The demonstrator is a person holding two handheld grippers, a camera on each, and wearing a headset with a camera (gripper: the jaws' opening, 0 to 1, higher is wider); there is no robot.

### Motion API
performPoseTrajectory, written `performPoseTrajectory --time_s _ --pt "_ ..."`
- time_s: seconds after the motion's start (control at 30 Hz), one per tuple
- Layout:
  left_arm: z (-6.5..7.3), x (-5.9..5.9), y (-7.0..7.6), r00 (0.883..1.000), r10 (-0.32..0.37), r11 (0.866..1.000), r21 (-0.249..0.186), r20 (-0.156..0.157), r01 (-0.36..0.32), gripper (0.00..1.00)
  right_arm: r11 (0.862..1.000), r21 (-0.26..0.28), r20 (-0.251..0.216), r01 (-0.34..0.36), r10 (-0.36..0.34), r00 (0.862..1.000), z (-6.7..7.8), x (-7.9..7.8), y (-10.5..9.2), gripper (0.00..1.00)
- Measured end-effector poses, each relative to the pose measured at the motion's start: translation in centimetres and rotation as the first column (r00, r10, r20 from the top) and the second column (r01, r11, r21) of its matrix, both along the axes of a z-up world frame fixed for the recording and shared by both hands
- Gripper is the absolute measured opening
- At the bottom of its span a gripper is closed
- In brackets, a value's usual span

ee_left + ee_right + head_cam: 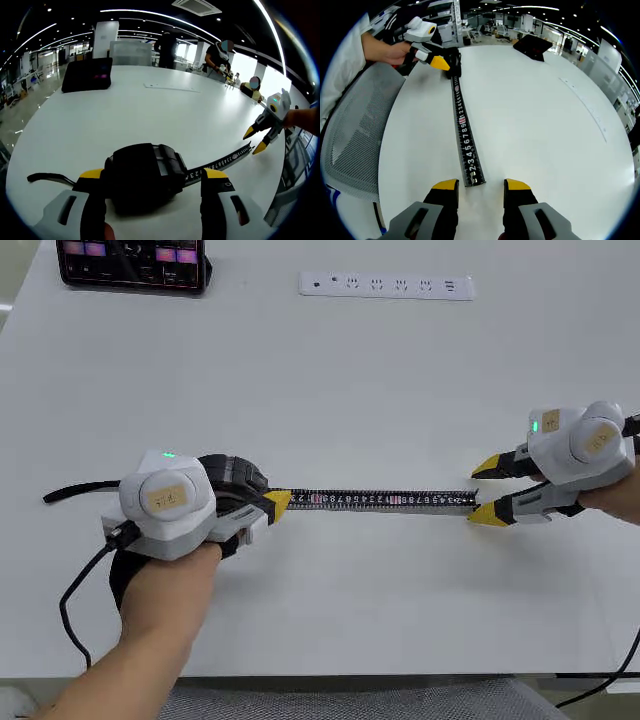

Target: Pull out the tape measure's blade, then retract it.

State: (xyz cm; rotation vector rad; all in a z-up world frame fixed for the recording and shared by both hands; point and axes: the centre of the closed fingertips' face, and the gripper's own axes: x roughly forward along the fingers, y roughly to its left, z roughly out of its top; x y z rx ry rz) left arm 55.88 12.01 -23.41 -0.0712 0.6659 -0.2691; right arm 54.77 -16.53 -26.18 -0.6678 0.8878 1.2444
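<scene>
On bench (350, 370): one tape (385, 501), two tools (262, 490) (487, 492).

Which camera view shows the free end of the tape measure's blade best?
The right gripper view: the blade end lies close, just ahead of the open jaws, numerals readable. The head view shows it small beside the right gripper; the left gripper view shows it far off.

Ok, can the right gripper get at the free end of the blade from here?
Probably yes. The right gripper has its jaws open, and the blade end lies flat on the table at their tips, between them, with nothing in the way. The left gripper holds the case.
</scene>
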Motion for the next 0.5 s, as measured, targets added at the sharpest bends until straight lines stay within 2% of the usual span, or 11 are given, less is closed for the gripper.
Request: performPoseTrajectory --time_s 0.5 --pt "-0.79 0.44 0.83 0.997 0.066 0.998 -0.022 -0.032 -0.067 0.64 1.0 -0.009 -0.002 -0.02 0.02 1.0 -0.12 0.12 -0.04 0.27"
